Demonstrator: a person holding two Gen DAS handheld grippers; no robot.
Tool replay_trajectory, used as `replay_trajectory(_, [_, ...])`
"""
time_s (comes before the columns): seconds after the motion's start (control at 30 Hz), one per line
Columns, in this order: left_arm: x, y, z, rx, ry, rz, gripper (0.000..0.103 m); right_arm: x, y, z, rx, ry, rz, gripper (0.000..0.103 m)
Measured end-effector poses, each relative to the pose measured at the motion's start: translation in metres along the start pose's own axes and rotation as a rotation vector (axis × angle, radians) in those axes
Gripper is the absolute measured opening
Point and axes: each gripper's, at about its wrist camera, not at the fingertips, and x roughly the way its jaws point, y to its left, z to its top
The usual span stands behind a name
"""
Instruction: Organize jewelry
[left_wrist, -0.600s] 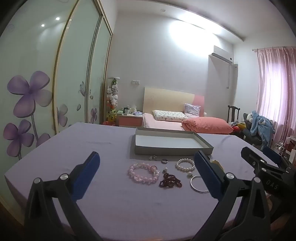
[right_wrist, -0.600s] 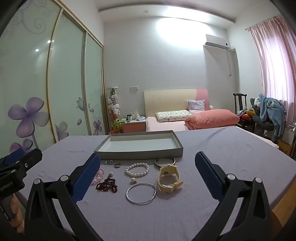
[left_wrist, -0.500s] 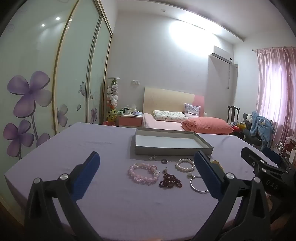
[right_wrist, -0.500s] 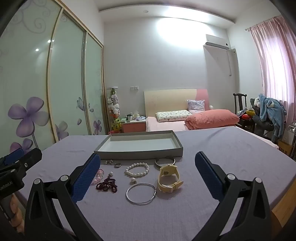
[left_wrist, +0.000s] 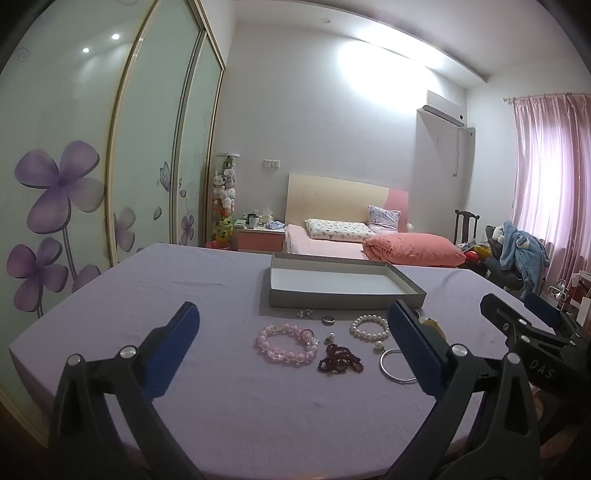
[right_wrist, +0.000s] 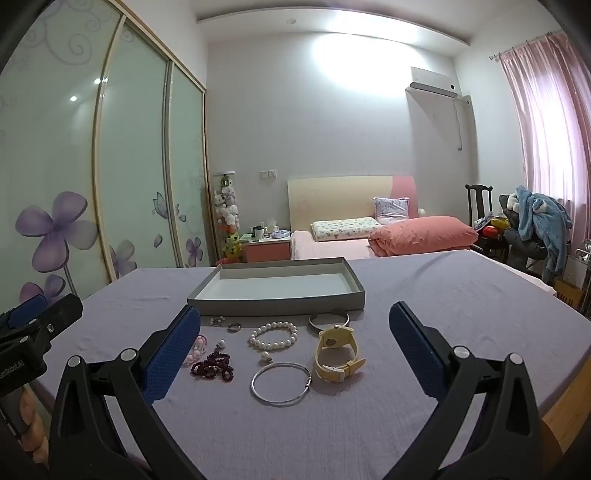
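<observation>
pink bed (right_wrist: 332, 247) beside flowered wardrobe (right_wrist: 110, 177), pink curtain (right_wrist: 546, 122)

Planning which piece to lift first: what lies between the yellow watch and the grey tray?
In the right wrist view, an open silver bangle lies between the watch and the tray, just before the tray's front wall.

Home bedroom: bed (right_wrist: 332, 243) w/ pillows, sliding wardrobe (right_wrist: 110, 177), pink curtains (right_wrist: 546, 122), wall AC (right_wrist: 432, 85).
</observation>
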Motion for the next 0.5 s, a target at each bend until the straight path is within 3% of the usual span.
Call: replay_trajectory(0.5, [-0.0031, 0.0007, 0.0001, -0.004, 0.003, 0.001, 0.099, 0.0004, -0.0012, 0.0, 0.0, 0.005, 0.001, 0.101])
